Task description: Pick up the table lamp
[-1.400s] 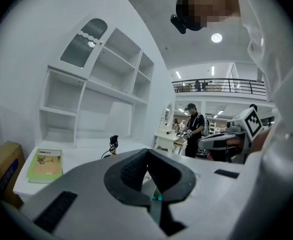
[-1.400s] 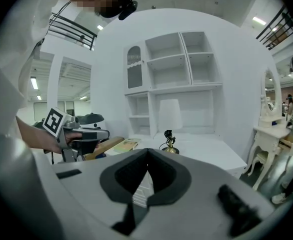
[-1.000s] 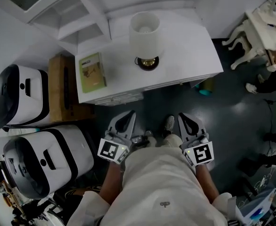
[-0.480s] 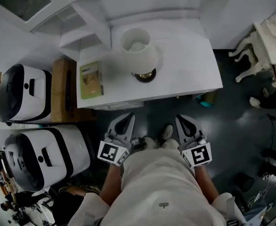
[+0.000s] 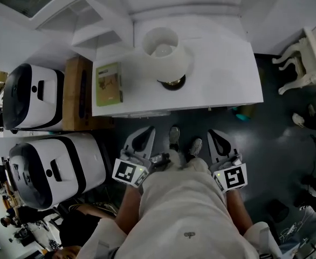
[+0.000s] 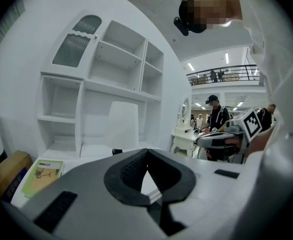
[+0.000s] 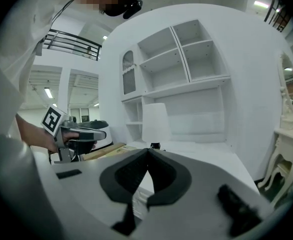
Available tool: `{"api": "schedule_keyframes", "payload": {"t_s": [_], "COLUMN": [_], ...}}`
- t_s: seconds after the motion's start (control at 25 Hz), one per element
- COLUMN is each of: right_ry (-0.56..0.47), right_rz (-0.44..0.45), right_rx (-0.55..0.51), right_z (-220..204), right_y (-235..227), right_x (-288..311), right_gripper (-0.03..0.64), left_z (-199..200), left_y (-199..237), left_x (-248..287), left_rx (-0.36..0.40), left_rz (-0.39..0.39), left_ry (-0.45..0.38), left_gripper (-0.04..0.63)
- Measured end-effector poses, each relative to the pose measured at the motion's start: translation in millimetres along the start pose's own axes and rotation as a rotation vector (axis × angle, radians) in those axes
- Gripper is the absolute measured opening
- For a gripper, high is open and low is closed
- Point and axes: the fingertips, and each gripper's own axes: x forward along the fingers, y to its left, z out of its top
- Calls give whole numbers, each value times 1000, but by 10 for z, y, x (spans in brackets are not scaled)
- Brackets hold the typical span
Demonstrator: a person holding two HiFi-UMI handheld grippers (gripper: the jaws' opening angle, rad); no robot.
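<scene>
The table lamp (image 5: 165, 53) has a white shade and a dark round base; it stands upright on the white desk (image 5: 222, 69). The lamp (image 6: 121, 126) shows ahead in the left gripper view, and the lamp (image 7: 154, 124) likewise in the right gripper view. My left gripper (image 5: 144, 135) and right gripper (image 5: 216, 136) are held close to my body, short of the desk's front edge, both well apart from the lamp. Each has its jaws together with nothing between them. The left gripper (image 6: 146, 151) and right gripper (image 7: 147, 151) point toward the desk.
A green booklet (image 5: 109, 83) lies on the desk's left end. White shelves (image 5: 101, 20) rise behind the desk. A brown cardboard box (image 5: 76, 93) and two white-and-black machines (image 5: 55, 169) stand to the left. A white ornate table (image 5: 309, 63) is at the right. People stand in the background.
The desk and lamp have shifted slightly right and lower in the head view as I moved toward them. Both grippers stay shut and in front of my body.
</scene>
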Motion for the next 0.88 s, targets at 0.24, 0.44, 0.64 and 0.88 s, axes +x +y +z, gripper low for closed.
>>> {"api": "schedule_keyframes", "payload": {"t_s": [0.24, 0.44, 0.64, 0.88], "right_ry": [-11, -14, 2, 32], "right_rz": [-48, -69, -97, -170], "right_rx": [-4, -20, -31, -28], "right_z": [83, 191, 231, 206], "right_y": [-5, 28, 71, -39], "right_x": [82, 232, 369, 409], "right_gripper": [12, 12, 12, 12], "left_z": [49, 110, 51, -11], "left_y": [132, 308, 585, 815], "left_x": [115, 217, 295, 457], "left_rx": [31, 75, 65, 64], "left_rz": [-61, -106, -119, -152], "left_ry": [1, -2, 4, 17], "left_gripper": [9, 9, 9, 9]}}
